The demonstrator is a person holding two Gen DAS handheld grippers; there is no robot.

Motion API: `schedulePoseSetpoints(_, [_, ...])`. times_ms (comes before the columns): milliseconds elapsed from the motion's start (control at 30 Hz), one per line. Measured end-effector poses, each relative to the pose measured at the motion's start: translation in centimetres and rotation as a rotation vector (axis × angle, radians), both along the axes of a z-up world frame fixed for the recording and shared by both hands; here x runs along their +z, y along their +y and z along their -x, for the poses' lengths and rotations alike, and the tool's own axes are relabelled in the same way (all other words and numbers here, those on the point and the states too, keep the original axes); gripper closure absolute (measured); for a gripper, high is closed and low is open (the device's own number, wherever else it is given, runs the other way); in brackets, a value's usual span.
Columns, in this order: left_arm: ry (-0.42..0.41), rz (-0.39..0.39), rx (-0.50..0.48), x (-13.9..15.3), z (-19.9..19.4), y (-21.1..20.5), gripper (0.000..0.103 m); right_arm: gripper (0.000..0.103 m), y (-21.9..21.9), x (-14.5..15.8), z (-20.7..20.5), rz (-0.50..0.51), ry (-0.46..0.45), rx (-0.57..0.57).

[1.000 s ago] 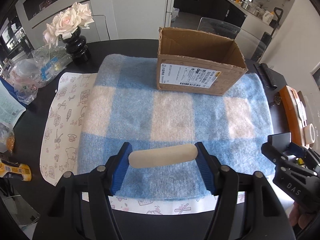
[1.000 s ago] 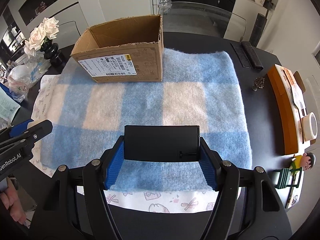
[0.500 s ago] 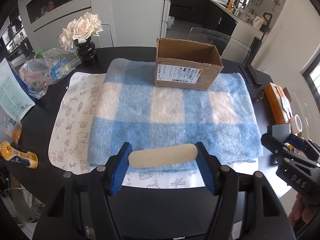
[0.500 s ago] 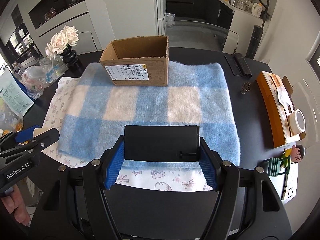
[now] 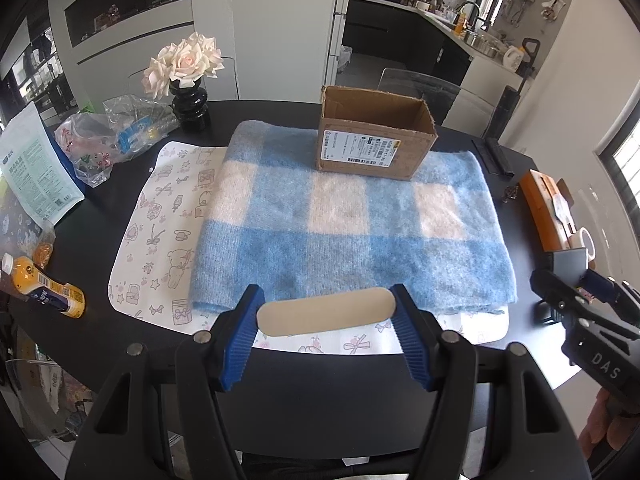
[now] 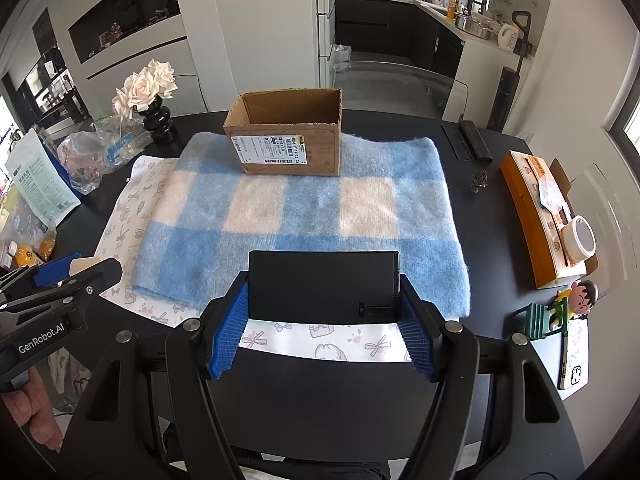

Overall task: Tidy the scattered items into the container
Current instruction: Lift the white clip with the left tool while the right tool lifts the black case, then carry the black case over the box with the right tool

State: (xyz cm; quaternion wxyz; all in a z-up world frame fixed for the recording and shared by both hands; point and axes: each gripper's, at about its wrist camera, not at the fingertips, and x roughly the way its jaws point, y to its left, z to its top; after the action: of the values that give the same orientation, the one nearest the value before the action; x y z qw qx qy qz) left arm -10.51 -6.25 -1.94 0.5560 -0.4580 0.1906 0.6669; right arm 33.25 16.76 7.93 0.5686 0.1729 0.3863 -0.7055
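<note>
Left gripper (image 5: 325,314) is clamped end to end on a beige rounded flat bar, wood or foam (image 5: 324,311); right gripper (image 6: 322,302) is clamped on a black rectangular box-like device (image 6: 323,278). We hold both items in the air over the near table edge, well short of the open brown cardboard box with a shipping label (image 6: 286,142).

Change since a second ago: both cameras have pulled back and up. The box looked big and near then; now it looks small and sits at the far edge of the blue-and-cream checked fuzzy blanket (image 6: 304,216), and we see far more of the round black table (image 6: 500,208). Grips match the earlier ones, same items in the same spots between the fingers. We judge that both picks are done and lifted, and that the carry forward to the box comes next; nothing has been dropped in yet as far as we see, since the box interior shows only bare cardboard.

Counts: two grippers, two held items, one box, one blanket, one white printed mat (image 5: 160,216) under it. No loose items are left on the blanket. Off-blanket clutter: one black vase of pale roses (image 5: 189,88), one orange bottle lying down (image 5: 44,290), one tape roll (image 6: 580,238), one small cartoon figurine (image 6: 578,300).
</note>
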Motion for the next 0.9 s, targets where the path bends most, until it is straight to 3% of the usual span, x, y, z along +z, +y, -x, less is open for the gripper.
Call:
schedulePoseSetpoints(533, [0.002, -0.039, -0.010, 1.3, -0.6, 0.7, 0.040, 0.032, 0.5, 1.1, 0.5, 0.026, 0.018, 0.011])
schedulePoseSetpoints(900, [0.001, -0.053, 0.016, 2.0, 0.4, 1.3, 0.040, 0.032, -2.4, 2.4, 0.5, 0.043, 0.022, 0.039])
